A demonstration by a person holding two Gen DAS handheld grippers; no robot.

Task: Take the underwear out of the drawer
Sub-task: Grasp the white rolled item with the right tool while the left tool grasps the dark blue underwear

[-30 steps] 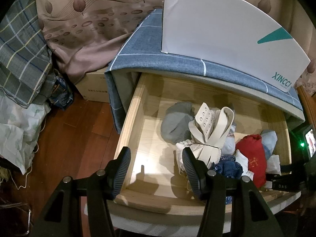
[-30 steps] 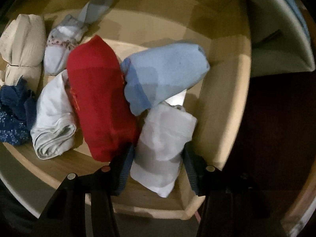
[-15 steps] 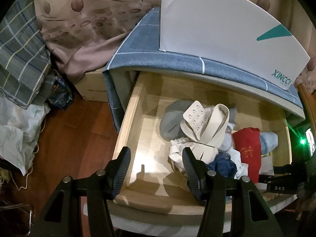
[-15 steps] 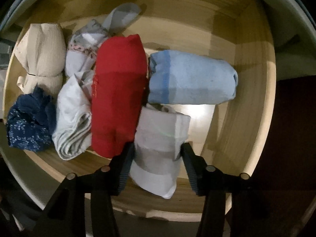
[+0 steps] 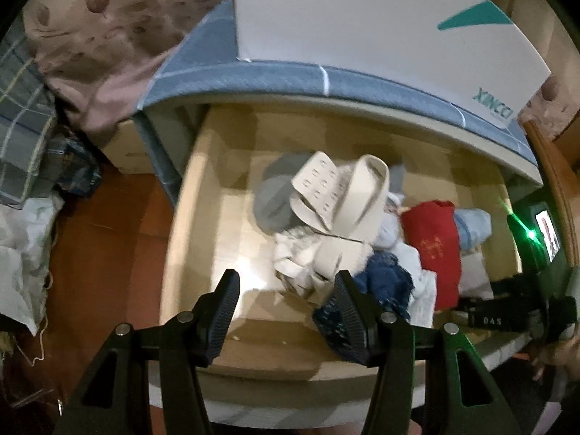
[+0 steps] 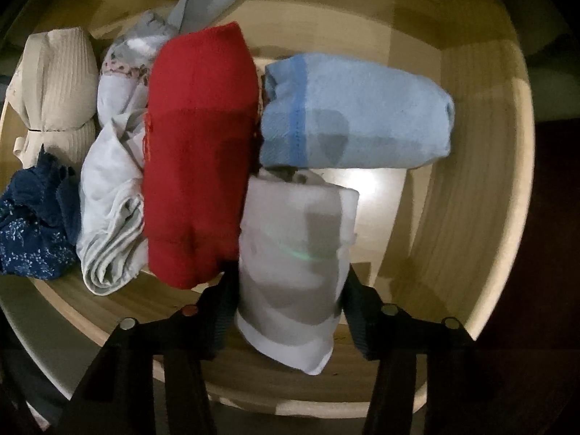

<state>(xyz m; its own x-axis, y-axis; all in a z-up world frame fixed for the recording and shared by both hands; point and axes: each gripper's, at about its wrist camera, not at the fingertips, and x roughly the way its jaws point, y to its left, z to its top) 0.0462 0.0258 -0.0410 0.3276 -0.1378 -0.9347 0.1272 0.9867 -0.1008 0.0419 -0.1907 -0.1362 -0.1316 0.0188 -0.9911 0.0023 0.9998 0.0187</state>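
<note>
**Right tongs closing on the white roll at the drawer's front**

The drawer (image 5: 188,217) stands pulled out, and the underwear lies in a cluster toward its right half. The right gripper (image 6: 286,297) points down over the white roll (image 6: 293,261), which lies at the front wall, touching the red roll (image 6: 197,152) on one side and just under the light-blue roll (image 6: 355,112). Its jaws have just been closing, with the white roll between them; both pads seem to sit against the cloth, so I judge the tongs are now grasping it, though the grip looks light and the picture is a little blurred.

The left gripper (image 5: 286,311) hovers above the front edge of the drawer, jaws released and wide apart, with nothing between them. One finger stands over the dark blue piece (image 5: 380,282), but I cannot tell that it touches it.

To do this step well, the right tongs should press fully before any lift — a soft roll slips out easily. The pads are at the middle of the roll, which is good, because the ends will then hang evenly. The lift should go straight up, so the left pad does not drag the red roll along. The left tongs can wait, clear of the path.
</note>
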